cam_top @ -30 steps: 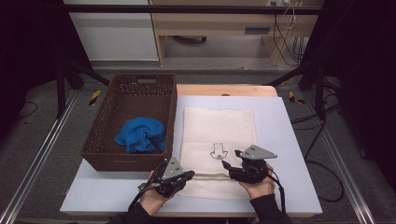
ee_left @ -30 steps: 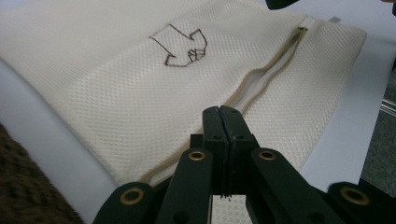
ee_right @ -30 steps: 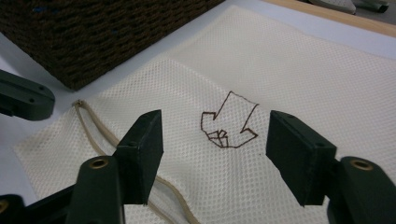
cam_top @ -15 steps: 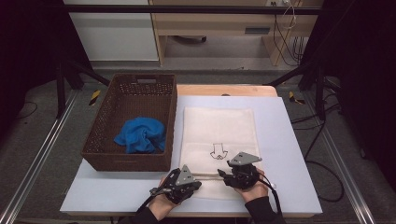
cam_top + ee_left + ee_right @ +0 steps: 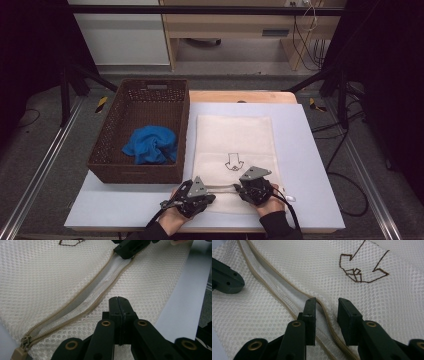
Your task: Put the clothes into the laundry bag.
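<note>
The left gripper (image 5: 119, 300) has its fingers pressed flat together, their tips resting on the cream mesh laundry bag (image 5: 234, 145) just beside its open zipper (image 5: 82, 301); whether any mesh is pinched between them cannot be told. The right gripper (image 5: 325, 310) has its fingers apart and has just been closing them; they straddle the upper edge of the zipper opening, with the tan zipper tape running between them, not yet squeezed. The zipper's pull (image 5: 21, 352) sits at the far end of the opening. An arrow (image 5: 362, 267) is stitched in brown on the mesh. The bag lies flat on the white worktop (image 5: 315, 165), near its front edge. To the left stands a wicker basket (image 5: 107, 150) holding a blue cloth (image 5: 150, 145).
</note>
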{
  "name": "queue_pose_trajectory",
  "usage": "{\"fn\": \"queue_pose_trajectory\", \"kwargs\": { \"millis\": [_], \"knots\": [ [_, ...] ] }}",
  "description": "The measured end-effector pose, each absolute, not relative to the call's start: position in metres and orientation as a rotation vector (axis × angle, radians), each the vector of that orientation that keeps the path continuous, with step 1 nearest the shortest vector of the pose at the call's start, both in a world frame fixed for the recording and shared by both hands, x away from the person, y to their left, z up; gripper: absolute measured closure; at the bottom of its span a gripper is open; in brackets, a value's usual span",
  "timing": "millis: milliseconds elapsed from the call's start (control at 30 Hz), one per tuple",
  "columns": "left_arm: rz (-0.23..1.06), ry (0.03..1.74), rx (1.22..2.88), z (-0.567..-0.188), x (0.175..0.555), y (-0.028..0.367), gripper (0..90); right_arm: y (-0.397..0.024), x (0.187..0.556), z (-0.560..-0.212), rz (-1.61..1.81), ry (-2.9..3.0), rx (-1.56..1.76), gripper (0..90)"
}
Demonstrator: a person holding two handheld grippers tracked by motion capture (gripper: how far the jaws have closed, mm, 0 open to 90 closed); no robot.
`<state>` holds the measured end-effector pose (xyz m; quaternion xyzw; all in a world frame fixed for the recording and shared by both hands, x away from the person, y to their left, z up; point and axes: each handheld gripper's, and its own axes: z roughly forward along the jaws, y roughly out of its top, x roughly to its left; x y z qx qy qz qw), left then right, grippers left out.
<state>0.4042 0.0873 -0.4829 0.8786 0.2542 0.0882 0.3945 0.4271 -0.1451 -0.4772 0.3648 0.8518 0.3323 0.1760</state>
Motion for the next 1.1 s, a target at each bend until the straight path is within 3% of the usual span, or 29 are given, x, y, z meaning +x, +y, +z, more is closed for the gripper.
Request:
{"fn": "queue_pose_trajectory", "kwargs": {
  "millis": [333,633,1100],
  "knots": [
    [0.222,0.66,2.222,-0.483,0.404,0.087,89.0,-0.145,0.428,-0.478,0.942,2.402,1.025,74.9],
    [0.243,0.653,2.228,-0.483,0.403,0.085,89.0,-0.147,0.432,-0.476,0.926,2.401,1.058,86.5],
    [0.242,0.655,2.24,-0.48,0.403,0.084,86.8,-0.153,0.434,-0.444,1.072,2.28,1.05,88.0]
  ]
}}
